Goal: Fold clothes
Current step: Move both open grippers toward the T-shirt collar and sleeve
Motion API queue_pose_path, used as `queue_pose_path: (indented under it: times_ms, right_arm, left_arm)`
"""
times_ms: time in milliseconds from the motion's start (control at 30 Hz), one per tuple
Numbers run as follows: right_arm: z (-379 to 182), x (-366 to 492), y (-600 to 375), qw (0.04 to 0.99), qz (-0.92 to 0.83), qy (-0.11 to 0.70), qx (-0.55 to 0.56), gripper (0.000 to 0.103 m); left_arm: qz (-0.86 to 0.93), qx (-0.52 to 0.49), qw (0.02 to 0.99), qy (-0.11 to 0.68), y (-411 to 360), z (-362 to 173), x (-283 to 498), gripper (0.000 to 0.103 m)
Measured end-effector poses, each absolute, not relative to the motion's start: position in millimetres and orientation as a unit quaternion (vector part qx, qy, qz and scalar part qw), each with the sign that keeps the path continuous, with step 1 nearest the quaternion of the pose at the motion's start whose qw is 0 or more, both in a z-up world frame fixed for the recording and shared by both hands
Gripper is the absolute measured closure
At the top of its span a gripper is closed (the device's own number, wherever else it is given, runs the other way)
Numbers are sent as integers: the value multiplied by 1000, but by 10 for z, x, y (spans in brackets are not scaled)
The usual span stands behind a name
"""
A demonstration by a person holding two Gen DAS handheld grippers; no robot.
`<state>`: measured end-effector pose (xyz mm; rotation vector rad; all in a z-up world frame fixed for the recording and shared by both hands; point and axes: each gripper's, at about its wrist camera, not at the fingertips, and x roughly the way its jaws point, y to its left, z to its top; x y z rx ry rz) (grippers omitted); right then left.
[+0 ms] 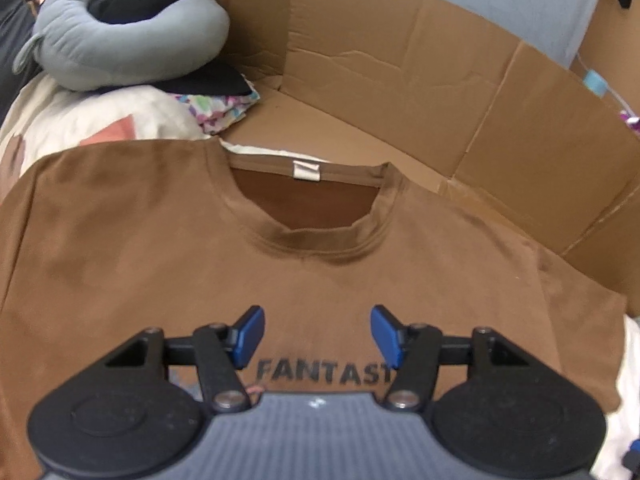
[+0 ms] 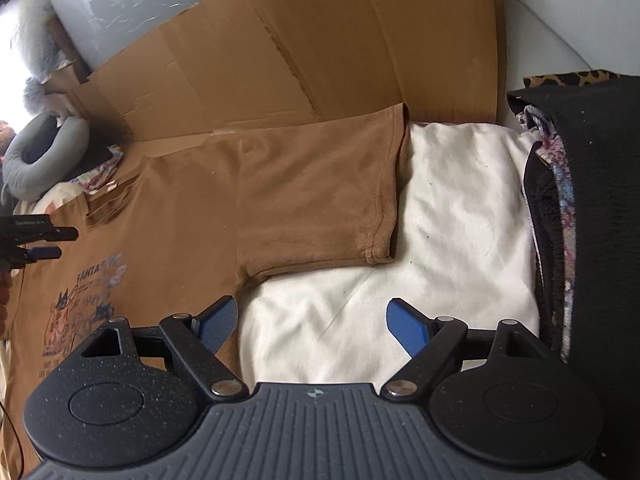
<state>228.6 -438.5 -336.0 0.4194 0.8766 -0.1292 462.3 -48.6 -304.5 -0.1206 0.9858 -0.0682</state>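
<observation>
Brown T-shirt point(image 1: 160, 248): spread flat, front up, on a white cover point(image 2: 440, 208), its upper part lying on flattened cardboard point(image 1: 400, 92). In the left wrist view the collar point(image 1: 316, 240) points away from the camera, toward the cardboard wall, and the hem lies out of sight below; the long axis runs collar to hem, straight along the line of the left claw. A white label point(image 1: 306, 171) sits inside the back of the neck. Black print on the chest reads "FANTAST", partly hidden. One short sleeve point(image 2: 320, 200) lies out sideways, its cuff over the white cover.

Left claw point(image 1: 318, 336): jaws partly open over the chest print, nothing between the blue pads point(image 1: 250, 336); contact with the cloth cannot be told.

Right claw point(image 2: 312, 324): jaws wide apart, holding nothing, over the edge of the shirt's side just below the sleeve and the white cover.

Grey neck pillow point(image 1: 120, 36): on a pile of folded cloth at far left, well apart from the shirt.

Black garment point(image 2: 592, 220): at right, beside the white cover.
</observation>
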Motion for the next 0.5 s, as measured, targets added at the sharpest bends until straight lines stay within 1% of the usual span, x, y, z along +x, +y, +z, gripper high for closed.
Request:
queue_pose_path:
  times_ms: [200, 267, 500]
  right_arm:
    - [-3483, 2379, -4388, 882, -59, 418, 211, 17]
    - [-3520, 2400, -4379, 881, -57, 419, 213, 17]
    - [-3647, 2448, -4371, 878, -58, 421, 222, 17]
  left_arm:
    - [-7, -48, 883, 467, -567, -3277, 4855, 44]
    - [0, -42, 883, 468, -583, -3332, 4934, 47]
    - [17, -23, 885, 465, -610, -3448, 5164, 52]
